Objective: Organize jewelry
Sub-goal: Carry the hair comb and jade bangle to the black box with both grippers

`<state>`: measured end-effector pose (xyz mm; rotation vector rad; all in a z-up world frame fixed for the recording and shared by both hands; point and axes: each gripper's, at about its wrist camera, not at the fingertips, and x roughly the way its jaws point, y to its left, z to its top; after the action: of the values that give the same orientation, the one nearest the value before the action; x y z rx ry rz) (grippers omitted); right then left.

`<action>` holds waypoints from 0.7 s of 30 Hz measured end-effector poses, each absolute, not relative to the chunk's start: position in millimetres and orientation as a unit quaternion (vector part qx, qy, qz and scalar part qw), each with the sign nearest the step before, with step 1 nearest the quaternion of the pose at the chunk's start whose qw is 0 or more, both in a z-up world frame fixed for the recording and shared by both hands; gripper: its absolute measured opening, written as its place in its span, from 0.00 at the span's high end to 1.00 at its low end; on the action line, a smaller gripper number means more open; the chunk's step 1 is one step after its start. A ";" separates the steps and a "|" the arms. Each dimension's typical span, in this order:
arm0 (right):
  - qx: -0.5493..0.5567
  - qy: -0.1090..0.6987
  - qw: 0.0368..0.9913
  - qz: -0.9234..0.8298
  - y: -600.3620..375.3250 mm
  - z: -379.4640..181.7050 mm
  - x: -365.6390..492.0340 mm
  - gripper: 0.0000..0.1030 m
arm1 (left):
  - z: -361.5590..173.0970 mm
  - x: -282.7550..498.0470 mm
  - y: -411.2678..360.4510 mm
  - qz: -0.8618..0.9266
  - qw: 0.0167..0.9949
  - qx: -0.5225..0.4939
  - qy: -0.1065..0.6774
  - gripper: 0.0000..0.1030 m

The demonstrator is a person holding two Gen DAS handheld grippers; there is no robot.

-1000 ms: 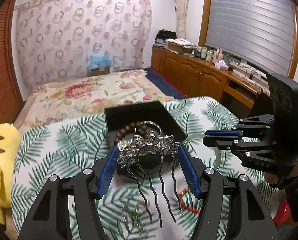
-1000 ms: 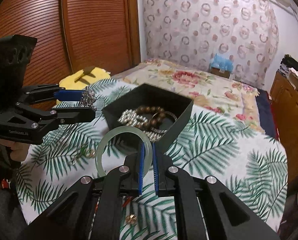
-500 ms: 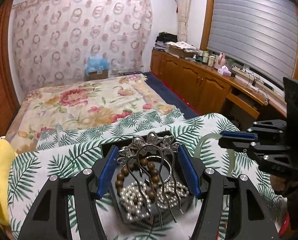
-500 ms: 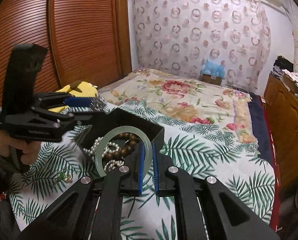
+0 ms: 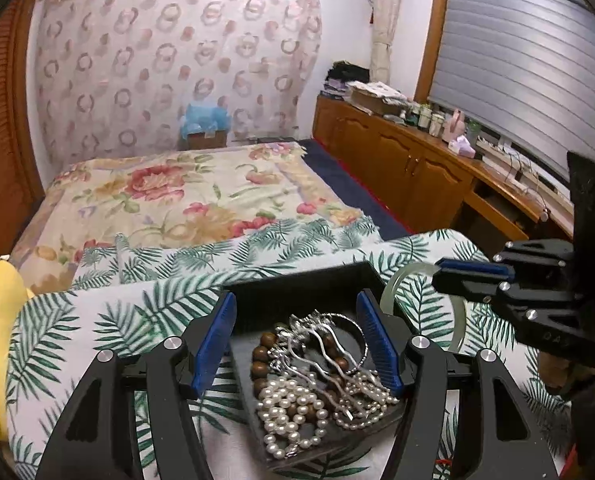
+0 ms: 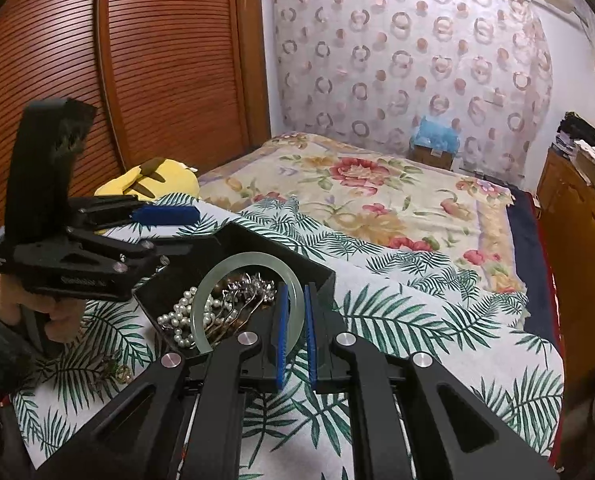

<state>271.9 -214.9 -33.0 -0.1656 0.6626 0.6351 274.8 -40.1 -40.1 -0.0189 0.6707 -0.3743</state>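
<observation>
Released since a moment ago, the silver hair comb [image 5: 317,344] lies in the black box [image 5: 305,280] on the bedspread. Left gripper [image 5: 297,344], tilted down, jaws opening, empty. Right gripper [image 6: 295,328] pinches the green bangle [image 6: 217,276] above the box's right edge.

My left wrist camera looks forward and down along its fingers, close above the black box [image 5: 297,280], facing the curtain and window. My right wrist camera looks likewise from the box's other side, toward the wardrobe. Both share the box, bed [image 6: 377,192] and curtain.
</observation>
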 end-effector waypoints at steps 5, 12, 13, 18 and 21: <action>-0.095 0.326 0.886 0.317 -197.7 -36.8 277.5 0.91 | -28.8 264.7 -25.2 -0.165 0.936 -0.009 0.312 0.35; -0.115 0.350 0.869 0.331 -175.1 -55.1 280.0 0.91 | -26.2 253.5 2.3 -0.141 0.941 -0.020 0.306 0.26; -0.117 0.353 0.867 0.332 -172.9 -57.1 280.0 0.91 | -27.1 252.6 4.8 -0.139 0.941 -0.022 0.307 0.26; -0.128 0.360 0.862 0.333 -166.4 -62.3 277.2 0.91 | -34.3 245.5 16.0 -0.131 0.940 -0.027 0.313 0.25; -0.128 0.357 0.863 0.334 -165.3 -60.9 276.0 0.88 | -37.9 239.7 22.0 -0.128 0.939 -0.031 0.317 0.25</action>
<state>276.0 -165.3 -60.9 -0.2681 0.7491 0.7001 239.7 22.1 -37.9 -0.0635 0.6463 -0.2616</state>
